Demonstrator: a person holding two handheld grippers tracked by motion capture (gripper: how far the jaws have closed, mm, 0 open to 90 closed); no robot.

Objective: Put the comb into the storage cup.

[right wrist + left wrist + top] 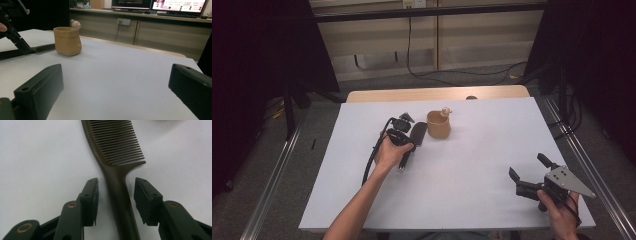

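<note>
dark brown comb [117, 170], plain. tan cup [438, 125] with a paler cream figure [445, 111] at its rim. white table [472, 165], light wood along the far edge. black left gripper [116, 187]; black right gripper [528, 172] with grey plate [568, 181].

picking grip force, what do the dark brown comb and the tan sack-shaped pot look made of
Dark brown comb: looks like hard moulded plastic, with a smooth, slightly glossy handle and fine, even teeth. Tan sack-shaped pot: probably matte ceramic or clay, given its dull surface and thick, wrinkled rim; resin is possible.
</note>
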